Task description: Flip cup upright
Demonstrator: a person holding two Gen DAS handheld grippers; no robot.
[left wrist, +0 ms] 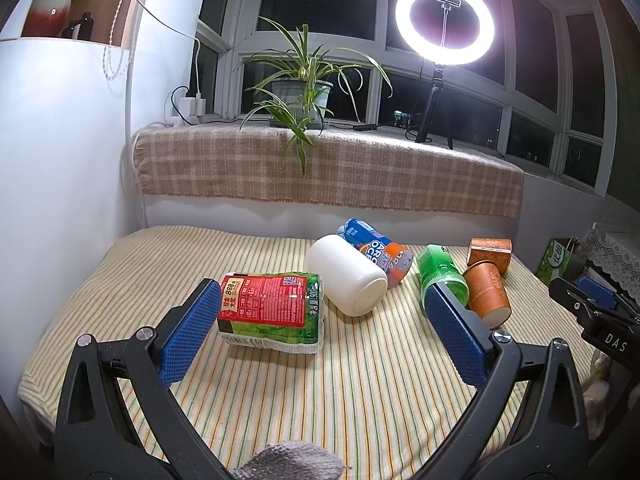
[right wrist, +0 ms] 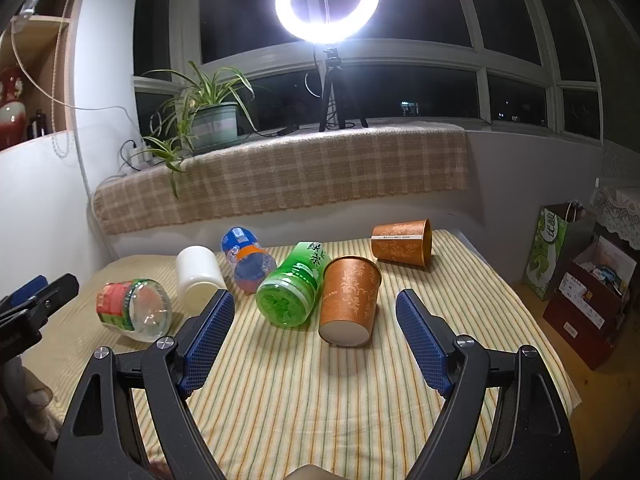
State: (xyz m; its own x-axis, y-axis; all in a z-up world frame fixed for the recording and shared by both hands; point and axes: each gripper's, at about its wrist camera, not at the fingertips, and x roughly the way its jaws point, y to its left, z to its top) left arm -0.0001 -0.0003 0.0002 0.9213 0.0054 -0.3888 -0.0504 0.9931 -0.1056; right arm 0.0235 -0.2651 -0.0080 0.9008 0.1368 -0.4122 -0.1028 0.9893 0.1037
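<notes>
Both our left gripper (left wrist: 322, 312) and right gripper (right wrist: 316, 314) hover spread wide, empty, over toppled orange patterned paper cups (right wrist: 348, 300) on striped cloth (right wrist: 320, 392).

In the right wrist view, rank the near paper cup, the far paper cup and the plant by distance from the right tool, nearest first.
1. Near paper cup: straight ahead of the right tool, lying on its side.
2. Far paper cup: back right on the table.
3. Plant: far left, on the sill.
</notes>
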